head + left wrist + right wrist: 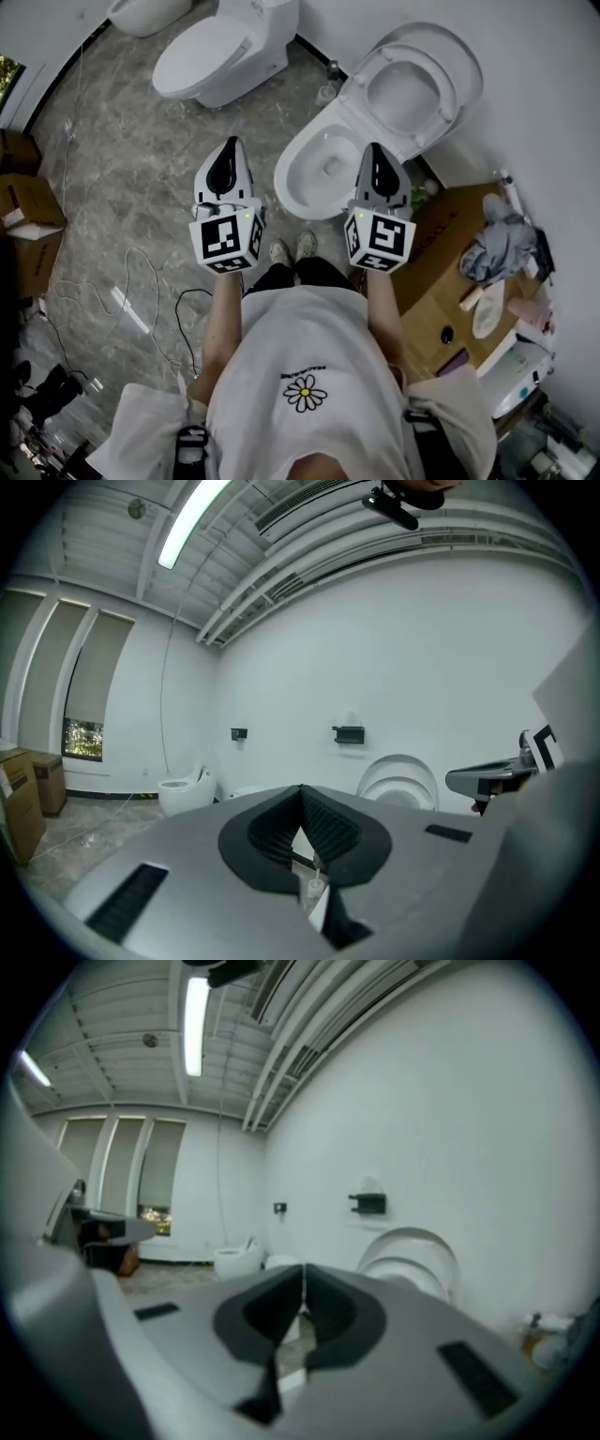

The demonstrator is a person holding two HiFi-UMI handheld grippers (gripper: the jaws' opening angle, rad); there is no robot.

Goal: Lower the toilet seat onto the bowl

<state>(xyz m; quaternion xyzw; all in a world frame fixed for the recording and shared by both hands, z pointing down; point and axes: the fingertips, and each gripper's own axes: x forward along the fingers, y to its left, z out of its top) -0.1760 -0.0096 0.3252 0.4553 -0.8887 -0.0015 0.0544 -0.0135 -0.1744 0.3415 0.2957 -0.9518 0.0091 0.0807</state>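
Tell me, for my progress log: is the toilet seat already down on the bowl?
No, the toilet seat stands raised against the lid, and the bowl is uncovered.

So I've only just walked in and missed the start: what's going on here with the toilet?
A person stands facing an open toilet, holding a pair of tongs in each hand. The left tongs and the right tongs are both shut and empty, held out roughly level towards the bowl. The seat stands raised against the lid. Neither pair touches it, so the seat has not yet been lowered.
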